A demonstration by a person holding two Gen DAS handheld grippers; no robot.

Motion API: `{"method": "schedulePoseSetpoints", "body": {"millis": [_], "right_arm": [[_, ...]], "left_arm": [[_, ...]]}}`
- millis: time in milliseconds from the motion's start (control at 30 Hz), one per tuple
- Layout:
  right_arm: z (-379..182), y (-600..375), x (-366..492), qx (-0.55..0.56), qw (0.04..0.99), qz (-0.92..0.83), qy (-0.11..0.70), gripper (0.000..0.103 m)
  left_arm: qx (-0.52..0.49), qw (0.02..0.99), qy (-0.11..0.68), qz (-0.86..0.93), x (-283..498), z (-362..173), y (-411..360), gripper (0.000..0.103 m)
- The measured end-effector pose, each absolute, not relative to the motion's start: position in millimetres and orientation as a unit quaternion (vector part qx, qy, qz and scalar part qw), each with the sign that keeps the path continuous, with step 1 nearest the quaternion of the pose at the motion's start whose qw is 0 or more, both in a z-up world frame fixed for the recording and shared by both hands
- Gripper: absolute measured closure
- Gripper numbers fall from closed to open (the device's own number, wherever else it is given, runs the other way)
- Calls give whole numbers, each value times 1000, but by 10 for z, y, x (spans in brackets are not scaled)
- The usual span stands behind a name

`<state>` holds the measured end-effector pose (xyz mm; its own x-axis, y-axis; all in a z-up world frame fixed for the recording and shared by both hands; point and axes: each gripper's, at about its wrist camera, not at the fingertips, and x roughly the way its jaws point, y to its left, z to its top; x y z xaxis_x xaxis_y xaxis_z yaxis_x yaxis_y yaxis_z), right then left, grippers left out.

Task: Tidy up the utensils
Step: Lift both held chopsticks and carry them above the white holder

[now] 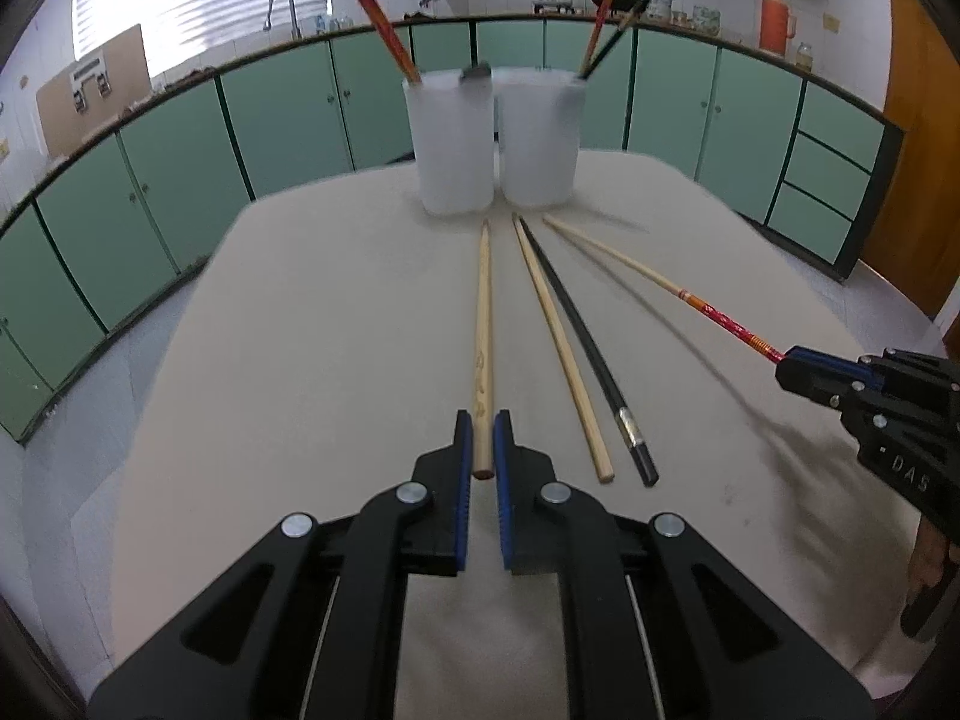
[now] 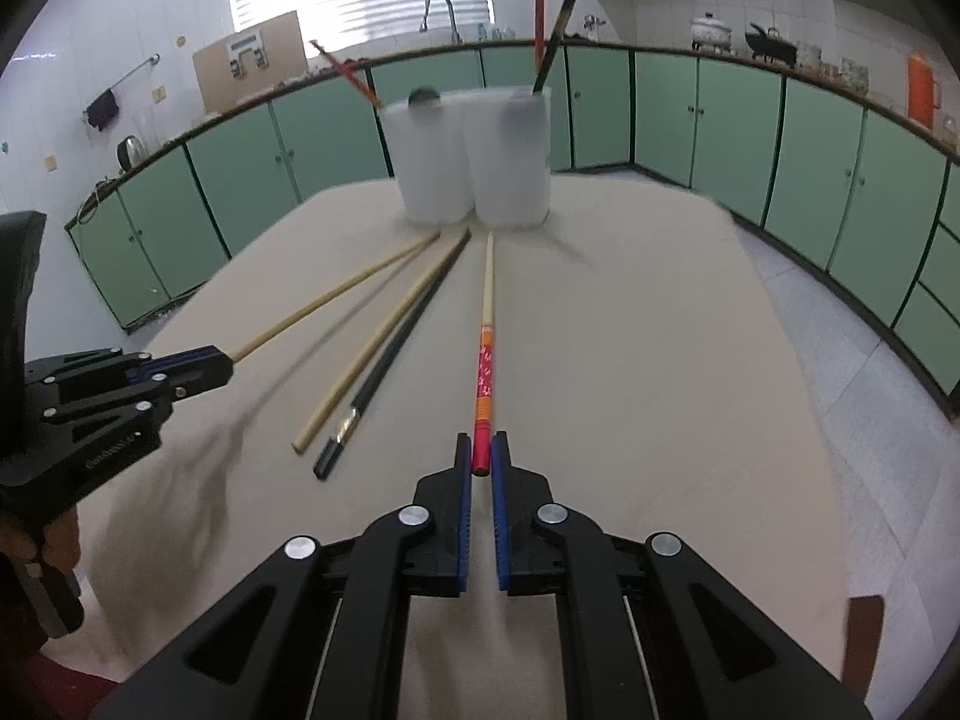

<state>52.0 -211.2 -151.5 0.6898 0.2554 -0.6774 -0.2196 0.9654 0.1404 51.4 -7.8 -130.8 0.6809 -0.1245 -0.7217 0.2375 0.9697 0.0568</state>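
Left tool [image 1: 483,444] is clamped on the near end of a plain wooden chopstick [image 1: 483,324], blue pads pressing both sides; the stick runs straight away toward the two white cups. Right tool [image 2: 482,450] is clamped on the red patterned end of a red-handled chopstick [image 2: 485,372], which also points at the cups.

Left wrist view only: the right tool enters from the right edge with its stick angled in over the worktop [image 1: 312,312]; a shadow trails beneath that stick. Orange flask [image 1: 777,21] on the far counter's right end.

Right wrist view only: the left tool enters from the left edge, a hand below it, and a dark cloth hangs on the far left wall. Brown object at the near right worktop edge, too cropped to identify.

Both views: a second pale chopstick [image 1: 561,348] and a black chopstick [image 1: 585,348] lie side by side on the worktop between the two held sticks, far tips near the cups. Left cup [image 1: 450,144] holds a red chopstick and something metal; right cup [image 1: 540,138] holds a red and a dark stick. Cups touch or nearly touch.

Room: bare worktop left of the wooden stick and right of the red one. Worktop edges are rounded, floor beyond on both sides, green cabinets well apart.
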Motion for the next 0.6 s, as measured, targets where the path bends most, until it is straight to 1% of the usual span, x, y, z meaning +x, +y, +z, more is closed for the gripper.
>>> {"method": "schedulePoseSetpoints", "body": {"millis": [400,600], "right_arm": [[-728,-2275,539,23,945,136,295,97],[-385,-2258,611,13,951,150,270,97]], "left_arm": [[65,943,309,-106,437,-498,-41,96],[63,951,280,-114,476,-228,-48,97]]}}
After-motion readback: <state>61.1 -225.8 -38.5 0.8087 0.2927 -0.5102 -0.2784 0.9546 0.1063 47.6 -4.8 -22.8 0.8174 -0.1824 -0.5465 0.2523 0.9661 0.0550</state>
